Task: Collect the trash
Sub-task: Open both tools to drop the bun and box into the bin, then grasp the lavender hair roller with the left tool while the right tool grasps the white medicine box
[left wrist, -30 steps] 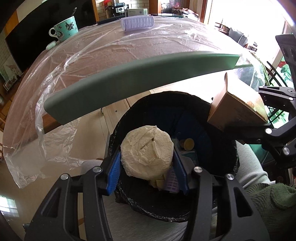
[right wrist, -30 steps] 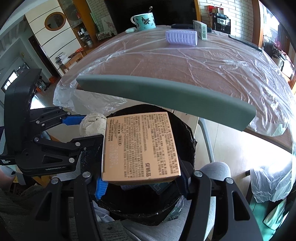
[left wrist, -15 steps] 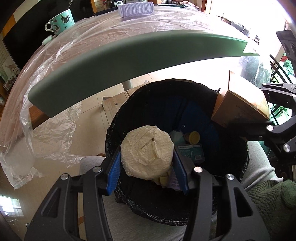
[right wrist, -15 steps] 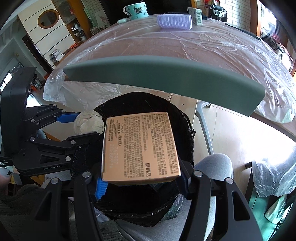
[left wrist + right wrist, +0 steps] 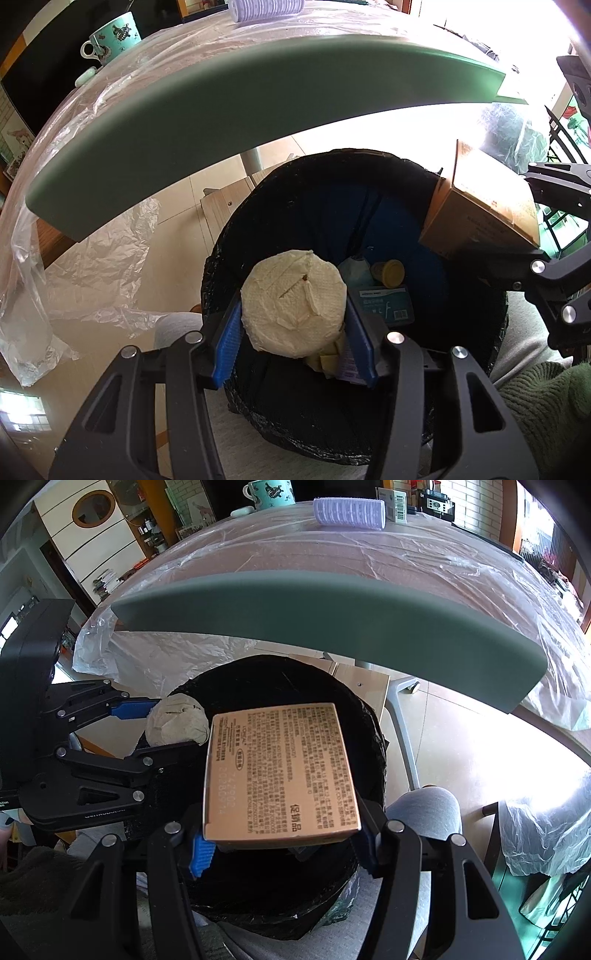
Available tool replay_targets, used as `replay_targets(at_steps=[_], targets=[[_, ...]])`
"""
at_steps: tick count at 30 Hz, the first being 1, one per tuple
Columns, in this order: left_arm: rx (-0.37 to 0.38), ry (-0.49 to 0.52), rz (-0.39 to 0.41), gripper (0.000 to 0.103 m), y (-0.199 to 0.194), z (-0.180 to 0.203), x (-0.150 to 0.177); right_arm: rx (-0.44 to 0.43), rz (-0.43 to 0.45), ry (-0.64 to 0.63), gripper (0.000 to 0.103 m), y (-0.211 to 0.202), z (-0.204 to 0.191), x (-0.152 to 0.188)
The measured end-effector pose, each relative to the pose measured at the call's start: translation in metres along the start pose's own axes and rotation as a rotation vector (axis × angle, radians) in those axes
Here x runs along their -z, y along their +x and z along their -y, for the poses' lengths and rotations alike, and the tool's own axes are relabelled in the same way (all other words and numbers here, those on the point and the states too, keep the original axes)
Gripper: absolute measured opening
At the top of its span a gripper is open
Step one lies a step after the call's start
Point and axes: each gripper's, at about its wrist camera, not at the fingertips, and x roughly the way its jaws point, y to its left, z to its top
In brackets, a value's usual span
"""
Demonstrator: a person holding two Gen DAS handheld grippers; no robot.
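Note:
A bin lined with a black bag point(image 5: 476, 373) point(image 5: 354, 716) sits below both grippers, between a seated person's knees. My left gripper point(image 5: 293, 314) is shut on a crumpled white paper wad point(image 5: 293, 304) point(image 5: 175, 722), held over the bin's mouth. My right gripper point(image 5: 280, 843) is shut on a flat tan cardboard box point(image 5: 280, 775) point(image 5: 480, 218) printed with small text, also over the bin. Inside the bin lie a small blue-grey packet point(image 5: 384, 304), a yellow cap point(image 5: 388, 273) and other scraps.
A green chair back point(image 5: 221, 110) point(image 5: 332, 624) arcs across above the bin. Behind it a table under clear plastic sheet point(image 5: 332, 554) carries a teal mug point(image 5: 110, 37), a lilac roll point(image 5: 349, 513) and a small box point(image 5: 395, 502). A grey-trousered knee point(image 5: 424, 808) flanks the bin.
Both grippers have sunk toward the bin with their loads still held; the bin's mouth looks larger and the chair back sits higher in both views.

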Motion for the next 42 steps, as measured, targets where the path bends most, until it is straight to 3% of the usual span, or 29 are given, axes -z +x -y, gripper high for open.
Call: replay_targets(at_steps=[3,5,6,7,16,20,21,22,23,25,27,32,36,42], targets=[[0.012,-0.003,0.007,0.053,0.001,-0.001,0.0,0.009,-0.003,0.0,0.059,0.001,0.001,0.0],[0.066,-0.015,0.024,0.072,-0.002,-0.003,0.001,0.012,0.008,0.0,0.063,0.0,0.0,0.0],[0.076,-0.029,0.039,0.088,-0.004,-0.005,0.001,0.009,0.013,0.004,0.074,-0.001,0.001,0.0],[0.074,-0.036,0.052,0.091,-0.007,-0.006,0.001,0.004,0.026,0.014,0.079,-0.003,0.002,0.001],[0.059,-0.073,0.075,0.091,-0.031,-0.013,-0.001,0.074,0.111,0.004,0.082,-0.039,0.002,-0.003],[0.06,-0.072,0.202,0.091,-0.086,-0.018,-0.012,0.137,0.258,-0.023,0.095,-0.091,0.007,-0.019],[0.041,-0.071,0.257,0.096,-0.103,-0.02,-0.018,0.161,0.303,-0.022,0.099,-0.102,0.01,-0.027],[0.022,-0.076,0.307,0.102,-0.116,-0.022,-0.024,0.187,0.359,-0.015,0.099,-0.116,0.016,-0.038],[-0.002,-0.091,0.381,0.102,-0.13,-0.024,-0.034,0.197,0.395,-0.008,0.099,-0.124,0.022,-0.048],[-0.011,-0.114,0.444,0.102,-0.138,-0.028,-0.052,0.219,0.443,0.024,0.099,-0.132,0.039,-0.075],[0.001,-0.12,0.418,0.102,-0.132,-0.029,-0.08,0.216,0.469,0.051,0.099,-0.131,0.059,-0.103],[0.017,-0.106,0.345,0.102,-0.092,-0.024,-0.141,0.176,0.418,0.092,0.099,-0.099,0.101,-0.183],[-0.029,-0.123,0.311,0.102,-0.064,-0.022,-0.174,0.204,0.357,0.07,0.099,-0.062,0.114,-0.237],[-0.006,-0.177,0.243,0.102,-0.026,-0.028,-0.207,0.237,0.266,0.038,0.099,-0.014,0.124,-0.288]])
